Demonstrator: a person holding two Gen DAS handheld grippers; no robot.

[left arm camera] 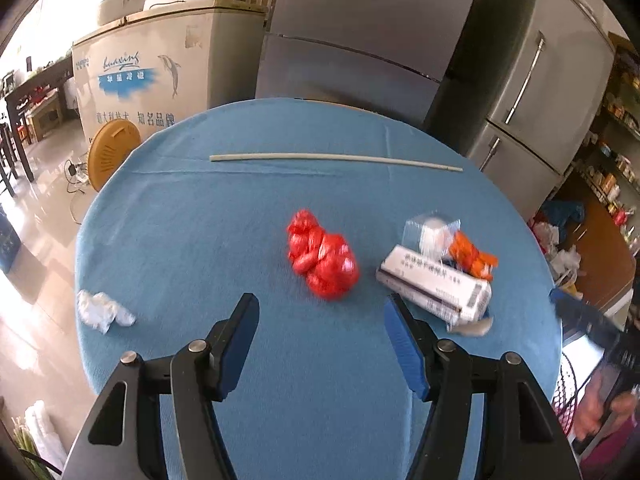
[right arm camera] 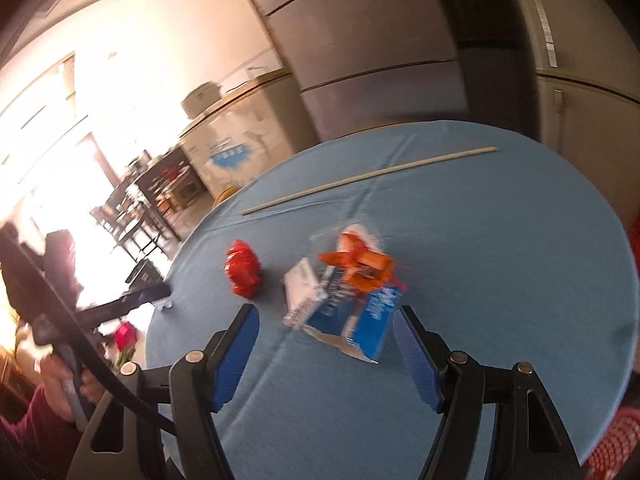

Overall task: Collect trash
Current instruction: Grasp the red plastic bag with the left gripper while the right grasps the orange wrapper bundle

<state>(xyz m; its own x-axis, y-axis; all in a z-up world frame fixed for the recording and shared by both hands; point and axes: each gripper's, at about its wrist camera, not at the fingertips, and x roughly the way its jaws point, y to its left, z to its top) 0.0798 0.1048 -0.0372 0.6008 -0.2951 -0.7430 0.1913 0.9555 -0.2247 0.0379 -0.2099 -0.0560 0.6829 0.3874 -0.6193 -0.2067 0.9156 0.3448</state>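
On the round blue table [left arm camera: 224, 216] lies a crumpled red plastic bag [left arm camera: 322, 258], just ahead of my left gripper [left arm camera: 320, 306], which is open with nothing between its fingers. To its right sit a white and blue carton [left arm camera: 436, 286], an orange wrapper [left arm camera: 472, 256] and a clear plastic wrapper [left arm camera: 430, 230]. A crumpled white tissue [left arm camera: 102, 310] lies at the left table edge. In the right wrist view my right gripper [right arm camera: 326, 318] is open above the table, with the carton [right arm camera: 348, 316] and orange wrapper [right arm camera: 360, 266] just beyond its tips and the red bag [right arm camera: 243, 268] to the left.
A long pale stick [left arm camera: 332, 158] lies across the far side of the table [right arm camera: 520, 240]. Behind stand grey refrigerators [left arm camera: 532, 92] and a white chest freezer [left arm camera: 160, 68]. A person's hand [right arm camera: 68, 384] holds the other gripper at the left of the right wrist view.
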